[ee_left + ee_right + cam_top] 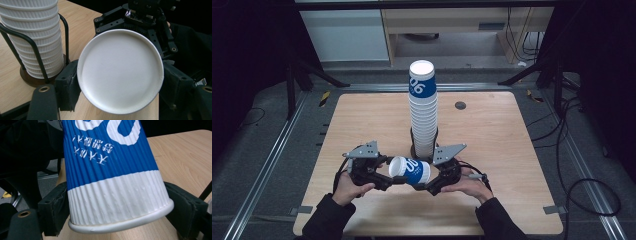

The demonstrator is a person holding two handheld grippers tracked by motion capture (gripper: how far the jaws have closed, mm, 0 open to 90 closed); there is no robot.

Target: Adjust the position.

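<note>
A blue and white ribbed paper cup [411,171] lies on its side just above the table, between my two grippers. My left gripper [393,176] is shut on its base end; in the left gripper view the cup's flat white bottom [120,70] faces the camera, with a pad pressed on each side. My right gripper [424,183] grips the rim end, where its pads touch both sides of the white band of the cup [117,200]. Just behind stands a tall stack of upside-down cups [423,110] in a black wire holder [37,58].
The wooden table [362,120] has a small dark round disc [460,105] at the back right. Metal rails run along both sides of the table, and cables [582,185] lie on the floor at the right. A white cabinet stands behind.
</note>
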